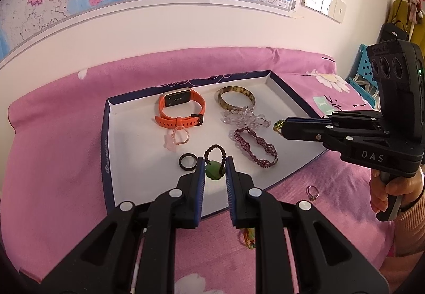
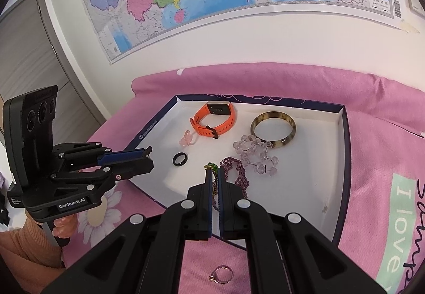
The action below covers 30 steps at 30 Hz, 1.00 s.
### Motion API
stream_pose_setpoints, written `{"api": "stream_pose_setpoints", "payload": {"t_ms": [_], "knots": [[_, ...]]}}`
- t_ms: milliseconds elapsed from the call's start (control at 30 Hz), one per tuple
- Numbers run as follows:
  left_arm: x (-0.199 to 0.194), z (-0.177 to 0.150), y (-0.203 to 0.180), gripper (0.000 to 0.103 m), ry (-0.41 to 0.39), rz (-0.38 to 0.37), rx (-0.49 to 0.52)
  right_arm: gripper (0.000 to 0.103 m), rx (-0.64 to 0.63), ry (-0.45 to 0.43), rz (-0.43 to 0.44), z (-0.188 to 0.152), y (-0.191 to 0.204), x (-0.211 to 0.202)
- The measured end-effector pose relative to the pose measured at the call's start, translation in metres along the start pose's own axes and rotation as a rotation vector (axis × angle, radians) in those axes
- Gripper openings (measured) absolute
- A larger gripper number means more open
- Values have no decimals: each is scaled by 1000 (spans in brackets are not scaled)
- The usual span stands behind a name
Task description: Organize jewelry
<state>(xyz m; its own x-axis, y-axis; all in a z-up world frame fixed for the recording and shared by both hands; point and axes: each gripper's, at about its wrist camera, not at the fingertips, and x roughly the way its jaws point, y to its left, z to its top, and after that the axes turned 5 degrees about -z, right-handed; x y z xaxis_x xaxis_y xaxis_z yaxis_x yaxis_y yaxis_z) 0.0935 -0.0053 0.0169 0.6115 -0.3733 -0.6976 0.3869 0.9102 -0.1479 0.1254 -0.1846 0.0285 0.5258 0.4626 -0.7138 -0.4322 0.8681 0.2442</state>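
A bed draped in a pink floral blanket (image 1: 66,161) carries a white-lined box lid (image 1: 127,150) ahead of the fingers, a small ring (image 1: 312,192) and a beaded cord (image 1: 249,238) beneath them.

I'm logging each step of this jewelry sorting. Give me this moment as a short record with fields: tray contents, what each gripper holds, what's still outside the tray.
tray: white shallow box with dark blue rim on pink bedding
in tray: orange smartwatch; amber bangle; clear crystal bracelet; purple beaded bracelet; pink bead ring; black ring
left gripper: shut on green jade pendant
right gripper: shut on green-gold beaded piece
outside tray: silver ring; orange-green braided cord
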Motion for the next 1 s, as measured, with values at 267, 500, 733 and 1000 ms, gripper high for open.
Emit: {"api": "stream_pose_setpoints", "payload": {"t_ms": [267, 500, 733, 1000], "knots": [[5, 1, 2, 16, 9, 5, -7, 2, 0, 10, -7, 1, -2, 5], [10, 2, 5, 16, 15, 4, -19, 2, 3, 19, -13, 0, -3, 10], [14, 1, 9, 16, 20, 9, -34, 2, 8, 27, -21, -1, -5, 15], [20, 1, 11, 16, 33, 15, -47, 2, 14, 35, -30, -1, -7, 20]]}}
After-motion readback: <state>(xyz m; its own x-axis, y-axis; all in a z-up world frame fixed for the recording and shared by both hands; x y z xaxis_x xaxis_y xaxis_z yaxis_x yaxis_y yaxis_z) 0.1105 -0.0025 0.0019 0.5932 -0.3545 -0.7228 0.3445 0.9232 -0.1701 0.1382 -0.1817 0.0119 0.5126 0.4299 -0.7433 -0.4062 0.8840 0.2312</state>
